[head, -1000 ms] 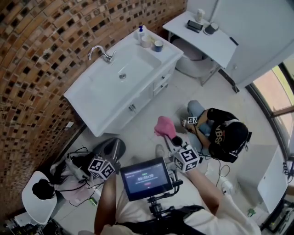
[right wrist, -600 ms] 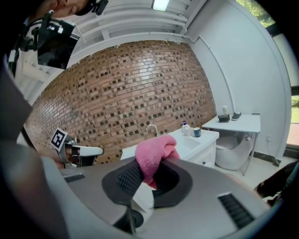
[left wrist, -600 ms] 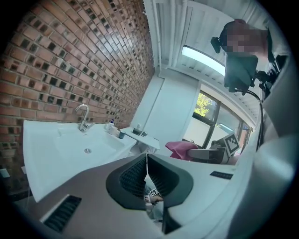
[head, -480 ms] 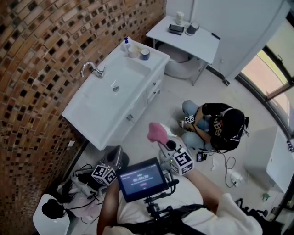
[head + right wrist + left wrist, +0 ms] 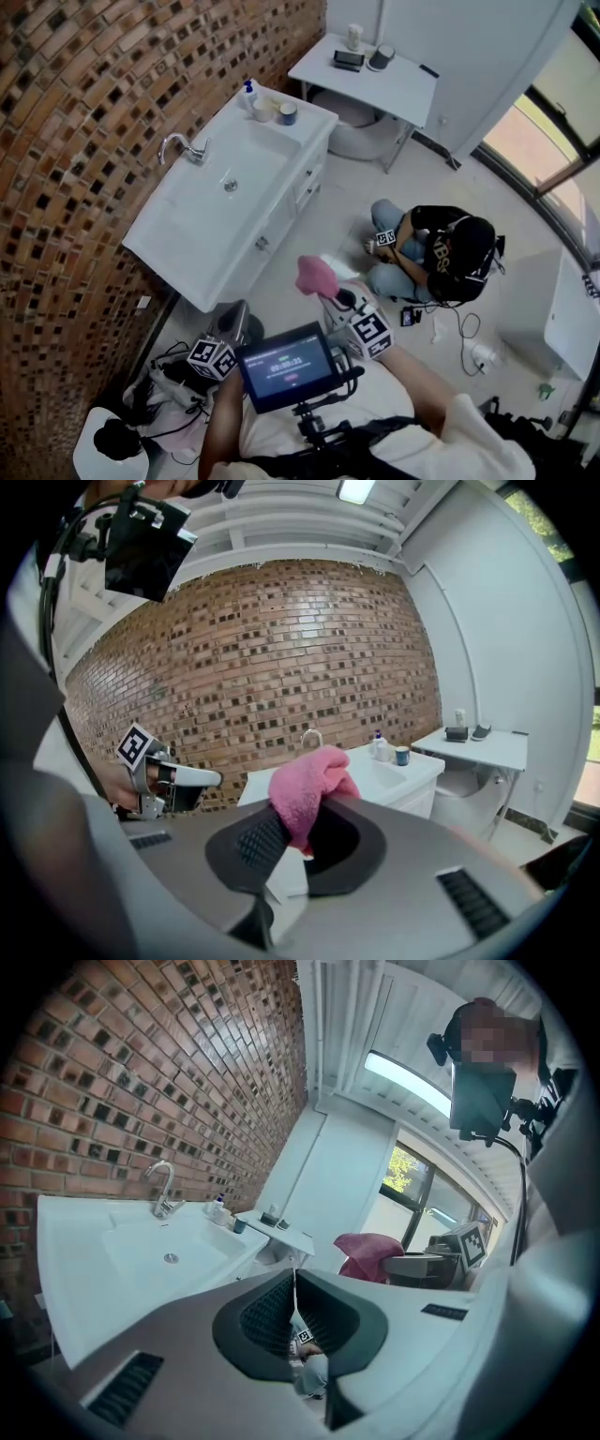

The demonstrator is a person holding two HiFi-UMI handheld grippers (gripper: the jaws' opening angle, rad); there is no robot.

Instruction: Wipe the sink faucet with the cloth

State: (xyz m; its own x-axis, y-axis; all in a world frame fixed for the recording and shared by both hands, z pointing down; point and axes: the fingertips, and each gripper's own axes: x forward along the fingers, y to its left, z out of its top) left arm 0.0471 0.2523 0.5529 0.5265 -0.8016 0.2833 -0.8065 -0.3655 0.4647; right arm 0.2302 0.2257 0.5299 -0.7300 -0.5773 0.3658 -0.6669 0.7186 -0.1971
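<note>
Clearly, the right gripper (image 5: 298, 841) clamps the fluffy pink cloth (image 5: 305, 789) at lower centre of the head view. That is well apart from the curved chrome sink faucet (image 5: 183, 147) at upper left. The left gripper (image 5: 293, 1321) is closed and empty.

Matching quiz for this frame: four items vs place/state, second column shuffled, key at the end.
1. cloth
2. faucet
3. left claw
4. blue cup

A. shut, nothing in it
B. on a corner of the sink
C. pinched in the right claw
D. at the sink's edge against the brick wall

Pairs: 1-C, 2-D, 3-A, 4-B
</note>
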